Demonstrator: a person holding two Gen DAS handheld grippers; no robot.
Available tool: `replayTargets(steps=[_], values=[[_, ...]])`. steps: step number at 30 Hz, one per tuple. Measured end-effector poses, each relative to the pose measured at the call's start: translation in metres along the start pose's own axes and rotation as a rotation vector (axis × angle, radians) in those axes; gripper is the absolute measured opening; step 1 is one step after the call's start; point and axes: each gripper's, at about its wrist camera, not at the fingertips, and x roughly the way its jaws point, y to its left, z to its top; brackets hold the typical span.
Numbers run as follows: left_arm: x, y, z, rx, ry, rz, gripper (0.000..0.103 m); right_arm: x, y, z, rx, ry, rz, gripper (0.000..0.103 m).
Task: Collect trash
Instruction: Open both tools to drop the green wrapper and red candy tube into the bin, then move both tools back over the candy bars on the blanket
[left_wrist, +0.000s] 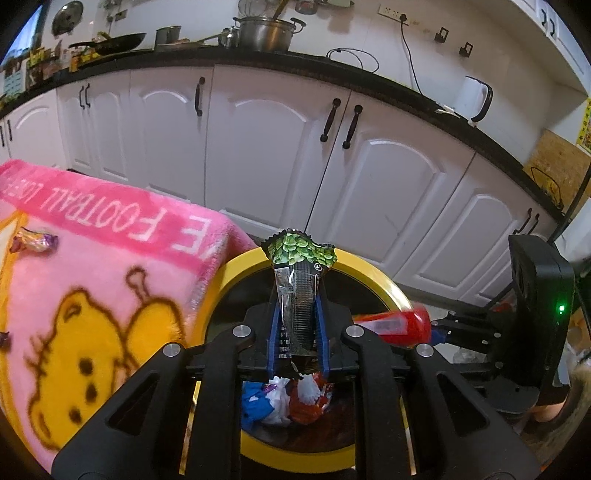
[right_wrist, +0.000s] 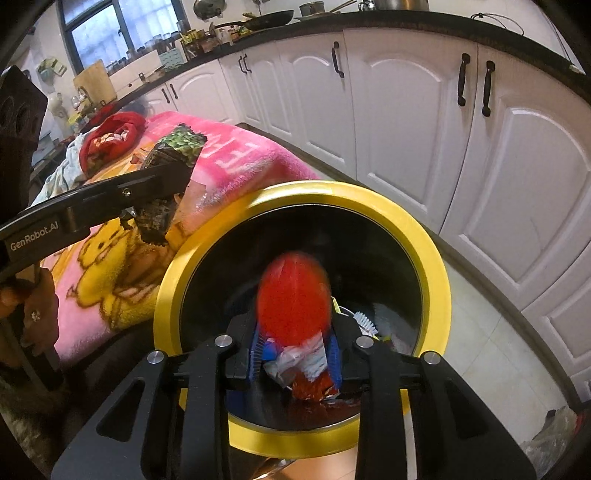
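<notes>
While both grippers clamp wrappers, the yellow-rimmed bin (right_wrist: 432, 266) sits below.

Green-and-black snack wrapper (left_wrist: 298, 295) stands upright, pinched over the yellow-rimmed bin's (left_wrist: 384, 284) near-left edge. Red wrapper (right_wrist: 293, 299), blurred, hangs above the bin mouth. Crumpled red, white and blue trash (left_wrist: 291, 402) lies inside.

Home kitchen, white cabinets (left_wrist: 258, 155), dark countertop (left_wrist: 369, 79), steel pot (left_wrist: 267, 33), frying pan (left_wrist: 110, 42)
</notes>
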Motion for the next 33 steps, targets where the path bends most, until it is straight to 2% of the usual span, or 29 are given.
replayTargets(steps=[4, 5, 7, 8, 9, 13, 15, 19, 21, 26, 33], values=[[0.006, 0.003, 0.000, -0.015, 0.014, -0.001, 0.017, 0.003, -0.003, -0.002, 0.018, 0.005, -0.002, 0.027], [0.007, 0.004, -0.001, -0.020, 0.017, 0.005, 0.025, 0.004, -0.004, -0.002, 0.023, 0.005, -0.005, 0.027], [0.008, 0.005, -0.002, -0.024, 0.022, 0.008, 0.031, 0.003, -0.007, -0.002, 0.033, 0.005, -0.016, 0.027], [0.008, 0.006, -0.002, -0.025, 0.023, 0.009, 0.038, 0.003, -0.008, -0.001, 0.041, 0.003, -0.017, 0.028], [0.007, 0.006, -0.003, -0.027, 0.024, 0.015, 0.050, 0.002, -0.011, -0.001, 0.053, -0.001, -0.017, 0.029], [0.005, 0.010, -0.004, -0.042, 0.026, 0.024, 0.058, -0.003, -0.018, 0.001, 0.081, -0.015, -0.040, 0.037], [0.003, 0.011, -0.004, -0.047, 0.022, 0.028, 0.068, -0.006, -0.022, 0.001, 0.094, -0.024, -0.049, 0.042], [-0.003, 0.014, -0.004, -0.058, 0.013, 0.042, 0.078, -0.012, -0.027, 0.003, 0.114, -0.041, -0.063, 0.052], [-0.007, 0.015, -0.004, -0.062, 0.007, 0.051, 0.090, -0.016, -0.029, 0.004, 0.117, -0.053, -0.069, 0.056], [-0.017, 0.021, -0.003, -0.080, -0.010, 0.076, 0.092, -0.025, -0.028, 0.008, 0.112, -0.086, -0.082, 0.071], [-0.032, 0.026, -0.006, -0.096, -0.032, 0.086, 0.092, -0.036, -0.018, 0.015, 0.082, -0.130, -0.090, 0.076]])
